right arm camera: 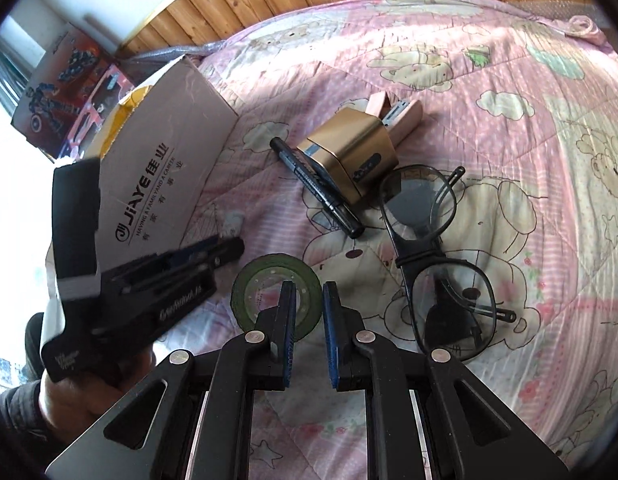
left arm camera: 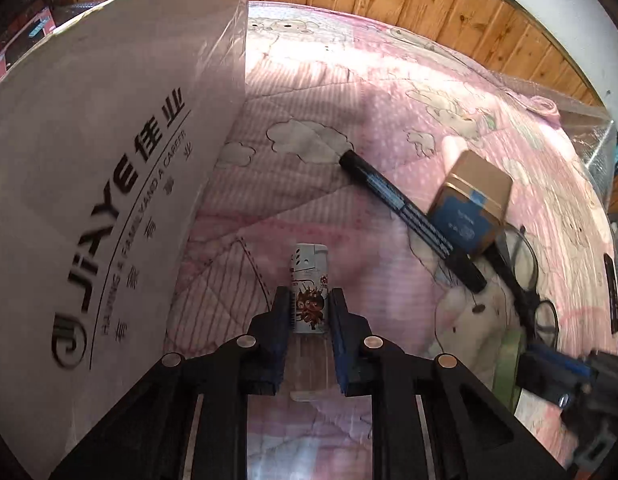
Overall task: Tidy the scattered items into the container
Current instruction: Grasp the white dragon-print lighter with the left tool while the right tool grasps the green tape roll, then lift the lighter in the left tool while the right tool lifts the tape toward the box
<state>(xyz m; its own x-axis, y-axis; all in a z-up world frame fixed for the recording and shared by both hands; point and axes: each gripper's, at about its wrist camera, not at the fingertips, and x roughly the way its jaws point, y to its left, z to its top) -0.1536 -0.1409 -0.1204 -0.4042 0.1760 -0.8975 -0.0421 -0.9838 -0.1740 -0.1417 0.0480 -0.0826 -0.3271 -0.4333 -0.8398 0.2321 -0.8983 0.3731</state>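
Here the left gripper (left arm camera: 309, 300) pinches a lighter (left arm camera: 309, 280) above the quilt (left arm camera: 309, 128), just beside the box (left arm camera: 109, 160). The right gripper (right arm camera: 309, 304) hangs slightly spread over the tape (right arm camera: 277, 276), holding nothing; marker (right arm camera: 317, 184), tin (right arm camera: 349, 156) and glasses (right arm camera: 429, 248) lie near.

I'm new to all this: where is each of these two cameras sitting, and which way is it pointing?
Left wrist view: sits on the left gripper, looking forward along its fingers, which clamp a small lighter; the cardboard box stands to its left, the right gripper at the edge.
Right wrist view: sits on the right gripper, looking forward over a green tape roll; the left gripper and the hand holding it show at left.
Both share the box, black marker, gold tin, glasses and pink quilt.
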